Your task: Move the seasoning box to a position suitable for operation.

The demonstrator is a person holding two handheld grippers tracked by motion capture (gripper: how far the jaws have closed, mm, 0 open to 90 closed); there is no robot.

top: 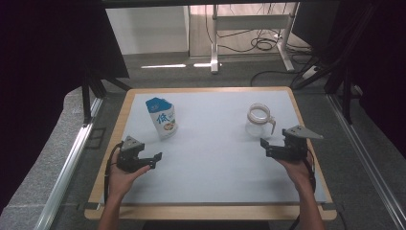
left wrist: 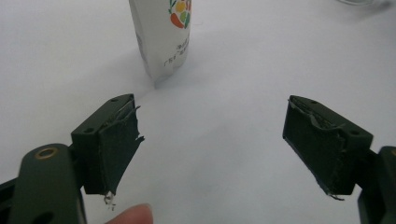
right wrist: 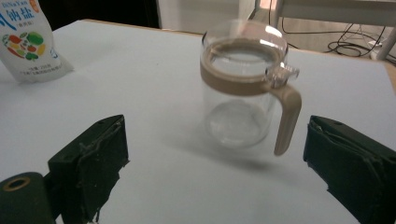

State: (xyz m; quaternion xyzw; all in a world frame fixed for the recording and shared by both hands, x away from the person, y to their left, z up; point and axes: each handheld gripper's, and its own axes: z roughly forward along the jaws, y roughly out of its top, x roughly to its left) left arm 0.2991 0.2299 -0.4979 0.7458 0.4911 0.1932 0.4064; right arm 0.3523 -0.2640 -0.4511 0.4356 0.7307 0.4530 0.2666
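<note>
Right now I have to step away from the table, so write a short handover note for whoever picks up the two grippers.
Left gripper: open, holding nothing, low over the mat, aimed at the white and blue bag, which stands upright just beyond it at far left.
Right gripper: open, holding nothing, facing the glass jar, which stands at far right with its beige handle turned toward that gripper.
Done: nothing grasped; bag and jar stand apart, untouched.
Left: probably close on each; the jar looks empty, its clear lid seems tipped up.
</note>
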